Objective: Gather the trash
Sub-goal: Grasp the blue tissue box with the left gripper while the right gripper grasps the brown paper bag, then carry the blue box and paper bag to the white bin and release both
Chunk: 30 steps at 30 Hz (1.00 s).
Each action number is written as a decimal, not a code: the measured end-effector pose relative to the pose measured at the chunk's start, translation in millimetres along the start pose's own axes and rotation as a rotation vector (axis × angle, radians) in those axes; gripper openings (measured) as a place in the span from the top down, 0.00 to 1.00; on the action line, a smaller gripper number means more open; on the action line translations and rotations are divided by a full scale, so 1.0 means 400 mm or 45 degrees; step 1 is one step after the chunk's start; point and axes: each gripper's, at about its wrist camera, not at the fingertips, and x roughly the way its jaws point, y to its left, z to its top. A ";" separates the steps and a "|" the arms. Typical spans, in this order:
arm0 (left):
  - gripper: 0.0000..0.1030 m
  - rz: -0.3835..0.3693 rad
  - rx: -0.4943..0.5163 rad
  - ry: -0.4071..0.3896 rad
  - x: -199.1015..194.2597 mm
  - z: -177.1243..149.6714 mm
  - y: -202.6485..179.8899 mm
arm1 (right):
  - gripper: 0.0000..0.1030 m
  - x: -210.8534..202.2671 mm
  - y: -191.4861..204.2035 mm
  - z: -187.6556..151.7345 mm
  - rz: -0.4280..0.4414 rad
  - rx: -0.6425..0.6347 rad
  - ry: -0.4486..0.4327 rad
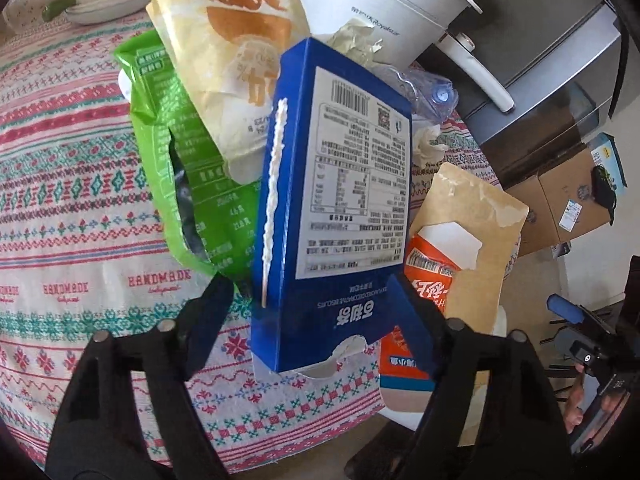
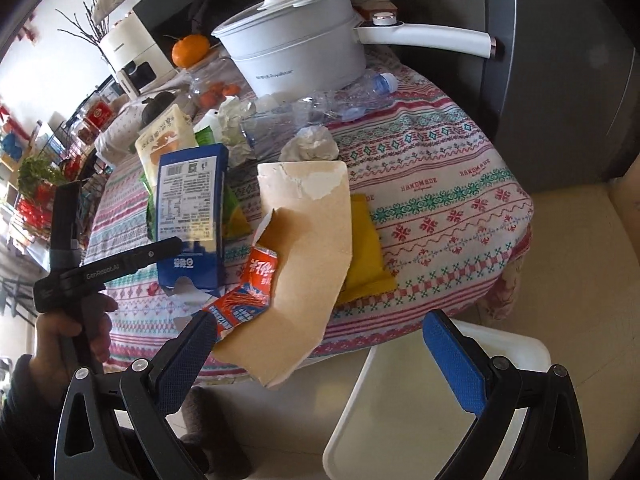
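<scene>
between the left gripper's (image 1: 320,308) fingers (image 1: 416,320), near the worktop's (image 1: 80,208) front edge, lies the blue biscuit box (image 1: 340,184), label side up, its torn end toward the camera. the fingers straddle that end; the right one looks to be against the box edge, the left one shows a gap, so i judge the grip not yet made. to take it well, close across the narrow width just above the torn flap, where the card is stiffer, and lift straight so the box does not drag the green snack bag (image 1: 180,168) and cream pouch (image 1: 224,52) it overlaps.

the right gripper (image 2: 316,344) hangs off the worktop's edge with its fingers (image 2: 452,360) spread wide and nothing between them, the torn brown paper envelope (image 2: 308,264) and a red-and-white wrapper (image 2: 256,280) just ahead. a yellow packet (image 2: 368,252) peeks from under the envelope; crumpled tissue (image 2: 310,144) and a crushed clear bottle (image 2: 352,100) lie further back.

containers: a white electric pot (image 2: 296,56) stands lidded at the far side, contents hidden. below the worktop a white bin (image 2: 400,400) sits; whether anything is in it cannot be told.
</scene>
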 end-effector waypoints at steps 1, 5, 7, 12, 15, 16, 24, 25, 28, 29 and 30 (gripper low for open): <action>0.33 -0.011 -0.015 0.016 0.008 0.004 0.008 | 0.00 0.005 -0.010 0.003 0.000 0.008 0.008; 0.44 -0.065 -0.059 0.036 0.020 0.004 0.007 | 0.00 0.035 -0.038 0.013 0.030 0.056 0.042; 0.55 -0.107 -0.067 0.019 0.009 0.001 0.003 | 0.00 0.046 -0.048 0.013 0.038 0.074 0.052; 0.66 -0.132 -0.036 -0.011 -0.030 -0.010 -0.015 | 0.01 0.070 -0.069 0.019 0.115 0.135 0.082; 0.69 -0.107 -0.008 -0.031 -0.055 -0.018 -0.032 | 0.07 0.092 -0.080 0.020 0.187 0.205 0.113; 0.70 -0.095 0.008 -0.043 -0.066 -0.022 -0.043 | 0.10 0.101 -0.084 0.021 0.205 0.233 0.123; 0.74 -0.033 0.144 -0.118 -0.135 -0.049 -0.074 | 0.41 0.191 -0.091 0.005 0.377 0.436 0.263; 0.74 -0.023 0.153 -0.121 -0.141 -0.054 -0.070 | 0.44 0.198 -0.085 0.006 0.398 0.442 0.269; 0.75 0.008 0.175 -0.133 -0.155 -0.069 -0.061 | 0.64 0.219 -0.067 0.009 0.452 0.454 0.283; 0.75 0.015 0.180 -0.138 -0.158 -0.071 -0.060 | 0.82 0.224 -0.060 0.009 0.459 0.448 0.282; 0.75 0.020 0.184 -0.144 -0.163 -0.074 -0.058 | 0.87 0.227 -0.052 0.010 0.464 0.438 0.276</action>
